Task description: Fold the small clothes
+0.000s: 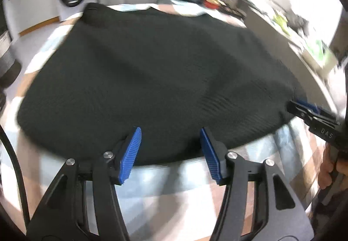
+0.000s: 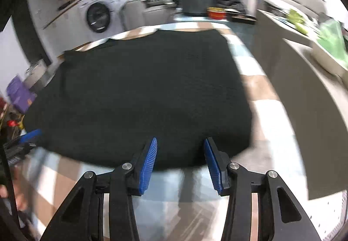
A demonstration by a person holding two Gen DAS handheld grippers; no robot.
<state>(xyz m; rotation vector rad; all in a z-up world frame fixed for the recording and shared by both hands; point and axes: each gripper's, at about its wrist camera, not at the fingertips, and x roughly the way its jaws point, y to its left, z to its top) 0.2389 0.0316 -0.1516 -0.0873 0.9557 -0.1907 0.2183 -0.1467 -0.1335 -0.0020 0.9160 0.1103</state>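
Both views blurred; black garment [image 1: 152, 80] weave indistinct.

The knitted garment [image 1: 152, 80] is dark charcoal with a fine ribbed texture. The desk [image 2: 267, 110] beneath wears a checked cloth of white, pale blue and brown. Each tool, left tool [image 1: 170, 134] and right tool [image 2: 180, 143], has black arms and ribbed blue pads. The washing machine [image 2: 97, 12] is white with a dark door; a bowl [image 2: 216, 12] is orange-red.
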